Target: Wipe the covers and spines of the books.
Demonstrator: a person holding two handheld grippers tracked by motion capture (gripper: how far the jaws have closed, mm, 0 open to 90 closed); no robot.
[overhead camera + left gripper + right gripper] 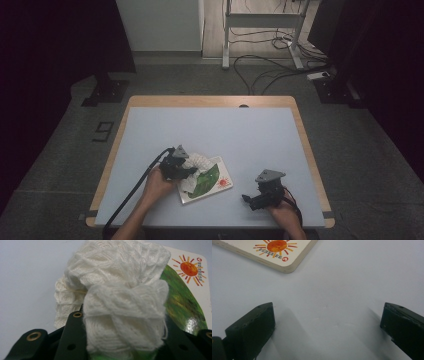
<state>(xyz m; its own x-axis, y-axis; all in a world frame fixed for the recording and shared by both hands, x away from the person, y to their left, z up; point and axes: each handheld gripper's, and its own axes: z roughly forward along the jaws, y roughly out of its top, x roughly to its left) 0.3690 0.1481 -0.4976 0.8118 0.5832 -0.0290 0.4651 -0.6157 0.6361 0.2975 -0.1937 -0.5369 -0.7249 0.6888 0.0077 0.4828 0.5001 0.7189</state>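
We have the left gripper [123,340] pinching a bunched white cloth [117,290] on the green sun-printed board [212,181] near the table's [210,130] near edge, while our right gripper [328,322], jaws spread wide, rests just right of it.

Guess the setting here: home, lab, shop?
Likely a lab or recording room: a bare table on grey carpet, loose cables on the floor behind it, dark curtains at the sides.
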